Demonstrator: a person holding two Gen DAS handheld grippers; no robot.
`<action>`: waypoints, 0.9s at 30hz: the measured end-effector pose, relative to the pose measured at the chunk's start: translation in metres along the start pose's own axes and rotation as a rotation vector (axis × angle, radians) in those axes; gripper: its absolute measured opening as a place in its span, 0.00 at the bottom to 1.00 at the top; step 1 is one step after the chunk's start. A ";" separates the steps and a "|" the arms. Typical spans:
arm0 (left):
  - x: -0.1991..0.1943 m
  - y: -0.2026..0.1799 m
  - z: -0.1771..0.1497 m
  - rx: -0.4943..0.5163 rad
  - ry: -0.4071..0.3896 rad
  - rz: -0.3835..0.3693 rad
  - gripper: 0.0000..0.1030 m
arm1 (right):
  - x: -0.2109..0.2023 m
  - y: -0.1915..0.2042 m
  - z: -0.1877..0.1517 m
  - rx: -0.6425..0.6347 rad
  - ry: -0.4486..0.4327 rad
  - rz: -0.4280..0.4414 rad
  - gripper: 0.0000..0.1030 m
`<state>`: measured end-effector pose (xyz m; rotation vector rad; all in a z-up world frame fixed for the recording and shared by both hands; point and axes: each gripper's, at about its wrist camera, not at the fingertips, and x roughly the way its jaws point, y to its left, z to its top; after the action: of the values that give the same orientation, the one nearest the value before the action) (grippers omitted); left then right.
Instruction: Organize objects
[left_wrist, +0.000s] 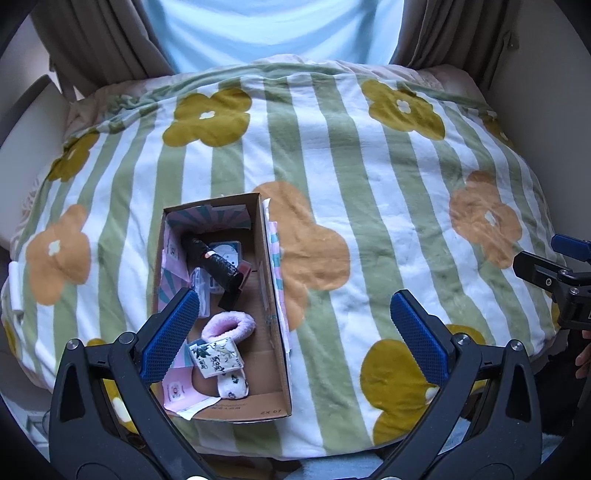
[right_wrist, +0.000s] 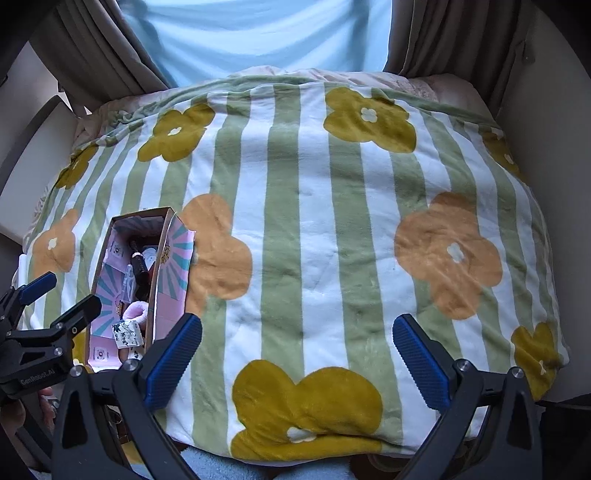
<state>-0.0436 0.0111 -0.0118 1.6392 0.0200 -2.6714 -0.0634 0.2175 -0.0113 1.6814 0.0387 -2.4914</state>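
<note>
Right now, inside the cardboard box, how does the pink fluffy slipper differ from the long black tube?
The pink fluffy slipper is soft, pale and short; the long black tube looks hard, dark and slim. The slipper lies at the near half of the cardboard box, partly under a patterned white packet; the tube lies farther back, slanted across other small items. Both rest inside the box, and no fingers touch them.

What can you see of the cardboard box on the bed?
The cardboard box is a brown, open-topped oblong lying flat on the striped flower blanket, left of centre. Its outer sides are printed pink with teal rays. Inside lie a black cylinder, a pink fluffy slipper, a small floral-print packet and clear plastic cases. The left hand-held gripper hovers open above its near end.
</note>
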 end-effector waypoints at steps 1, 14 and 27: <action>-0.001 0.000 0.000 -0.003 -0.001 -0.005 1.00 | -0.001 -0.001 0.000 0.001 -0.003 -0.002 0.99; -0.010 0.006 -0.002 -0.025 -0.020 -0.021 1.00 | -0.007 0.003 -0.003 -0.005 -0.022 -0.002 0.99; -0.011 0.010 -0.001 -0.052 -0.023 -0.021 1.00 | -0.006 0.009 -0.001 -0.012 -0.019 -0.001 0.99</action>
<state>-0.0376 0.0012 -0.0026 1.6021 0.1057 -2.6808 -0.0592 0.2088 -0.0054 1.6535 0.0525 -2.5020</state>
